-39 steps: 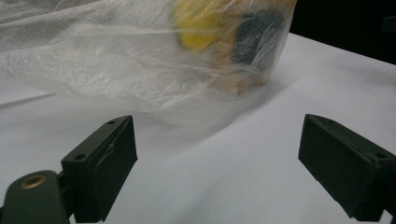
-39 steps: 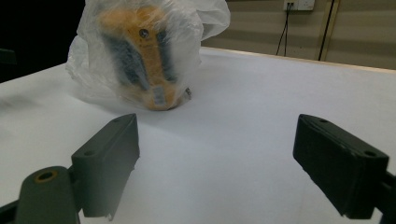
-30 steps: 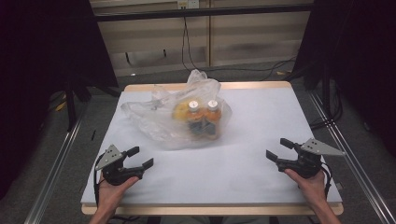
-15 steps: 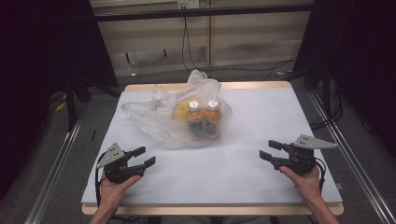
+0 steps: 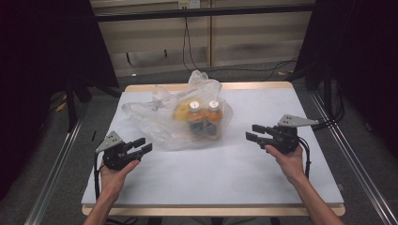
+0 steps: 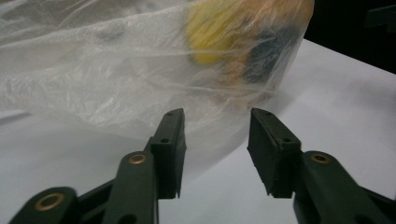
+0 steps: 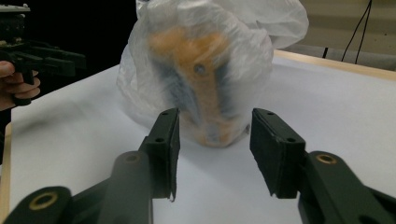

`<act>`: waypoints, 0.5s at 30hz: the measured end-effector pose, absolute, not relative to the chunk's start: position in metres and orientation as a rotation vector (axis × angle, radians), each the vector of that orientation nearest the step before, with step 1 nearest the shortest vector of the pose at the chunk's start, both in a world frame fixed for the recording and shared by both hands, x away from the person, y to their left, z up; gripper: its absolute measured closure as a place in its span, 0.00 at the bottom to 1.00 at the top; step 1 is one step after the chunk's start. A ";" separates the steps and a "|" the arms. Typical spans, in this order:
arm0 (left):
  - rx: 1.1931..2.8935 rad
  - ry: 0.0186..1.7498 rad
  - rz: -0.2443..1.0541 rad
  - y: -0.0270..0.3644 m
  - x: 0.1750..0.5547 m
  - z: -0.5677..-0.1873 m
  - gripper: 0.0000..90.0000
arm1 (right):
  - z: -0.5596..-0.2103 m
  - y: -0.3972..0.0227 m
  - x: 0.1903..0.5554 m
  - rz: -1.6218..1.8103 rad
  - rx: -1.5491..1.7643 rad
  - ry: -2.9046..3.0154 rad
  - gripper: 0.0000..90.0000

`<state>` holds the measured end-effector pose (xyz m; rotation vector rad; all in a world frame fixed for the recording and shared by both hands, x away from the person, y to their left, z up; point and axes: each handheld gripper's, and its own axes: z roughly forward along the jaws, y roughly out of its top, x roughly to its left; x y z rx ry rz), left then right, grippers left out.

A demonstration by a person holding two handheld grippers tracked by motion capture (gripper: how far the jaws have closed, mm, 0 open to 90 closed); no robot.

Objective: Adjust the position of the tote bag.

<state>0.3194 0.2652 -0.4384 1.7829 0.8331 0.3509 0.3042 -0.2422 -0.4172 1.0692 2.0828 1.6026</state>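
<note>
Both grippers' jaws, left gripper [image 5: 141, 146] and right gripper [image 5: 254, 131], have just been closing yet stand apart, empty, flanking the plastic bag [image 5: 180, 122] on the tabletop [image 5: 225, 173].

White-topped table [image 5: 281, 178], grey carpet floor [image 5: 61, 187], pale panelled wall [image 5: 155, 37], perhaps dark curtains [image 5: 42, 56]

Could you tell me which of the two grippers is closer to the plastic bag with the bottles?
The left gripper: its tips sit just short of the plastic bag, while the right gripper has a clear stretch of table before it.
</note>
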 end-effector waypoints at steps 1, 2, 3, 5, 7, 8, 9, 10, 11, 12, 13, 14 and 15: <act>1.783 0.833 0.351 0.265 0.319 -0.438 0.66 | -0.415 -0.240 0.309 1.607 1.069 2.080 0.60; 1.778 0.836 0.357 0.266 0.323 -0.437 0.67 | -0.413 -0.238 0.312 1.611 1.069 2.079 0.62; 1.774 0.843 0.361 0.266 0.324 -0.437 0.69 | -0.411 -0.236 0.316 1.618 1.060 2.081 0.63; 1.770 0.836 0.350 0.269 0.330 -0.435 0.71 | -0.406 -0.232 0.322 1.623 1.054 2.085 0.64; 1.767 0.842 0.356 0.270 0.332 -0.434 0.71 | -0.402 -0.228 0.329 1.619 1.036 2.101 0.65; 1.763 0.842 0.359 0.271 0.335 -0.434 0.71 | -0.400 -0.227 0.332 1.614 1.032 2.107 0.65; 1.761 0.853 0.365 0.271 0.337 -0.433 0.71 | -0.398 -0.225 0.336 1.608 1.031 2.112 0.65; 1.761 0.853 0.365 0.271 0.337 -0.433 0.71 | -0.396 -0.224 0.339 1.603 1.025 2.118 0.65; 1.758 0.860 0.375 0.273 0.343 -0.434 0.71 | -0.395 -0.222 0.342 1.602 1.023 2.122 0.65; 1.749 0.870 0.378 0.274 0.346 -0.434 0.71 | -0.393 -0.221 0.346 1.601 1.022 2.123 0.65; 1.743 0.881 0.380 0.274 0.349 -0.434 0.69 | -0.391 -0.219 0.349 1.599 1.018 2.124 0.64; 1.743 0.881 0.380 0.274 0.349 -0.434 0.68 | -0.388 -0.218 0.352 1.605 1.010 2.128 0.64; 1.742 0.889 0.389 0.274 0.356 -0.435 0.68 | -0.386 -0.217 0.356 1.613 1.011 2.132 0.63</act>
